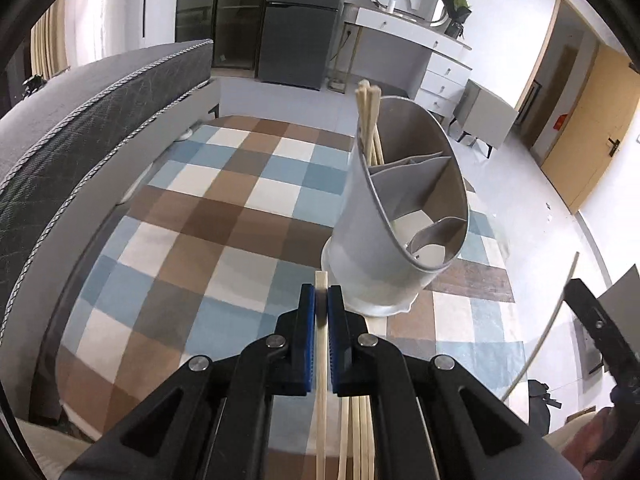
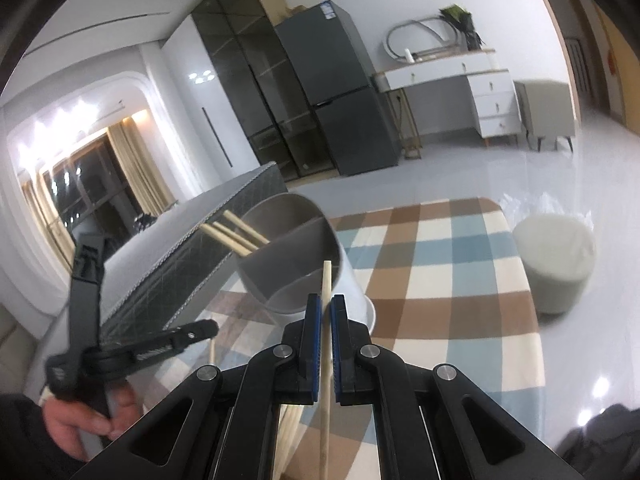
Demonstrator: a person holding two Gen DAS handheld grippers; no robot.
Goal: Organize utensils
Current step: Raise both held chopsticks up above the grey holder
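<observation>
Nearest the lens in the left wrist view, the left gripper (image 1: pixel 322 300) has its blue pads clamped on a single pale wooden chopstick (image 1: pixel 321 380), whose shaft runs down between the black arms and out of the bottom of the picture. Just to its right, under the right jaw arm, a loose bundle of chopsticks (image 1: pixel 360 440) lies on the glass table. Beyond the pads stands the grey utensil holder (image 1: pixel 384 216), its oval mouth split by dividers into compartments; three or four chopsticks (image 1: pixel 366 120) already stand in the far compartment, and the near ones look empty.

In the right wrist view, a hand (image 2: pixel 88 424) at the far left grips the handle of the left tool. The holder (image 2: pixel 296 256) sits mid-frame with the stored sticks leaning toward the left. Closest to that lens, the right gripper (image 2: pixel 326 312) is pinched tight on its own chopstick (image 2: pixel 325 380), the tip reaching just short of the holder's near rim.

The step in hand appears to be carrying picked chopsticks to the holder. Next, each stick probably needs tipping upright above the far compartment, then release, one gripper at a time so they do not collide.
</observation>
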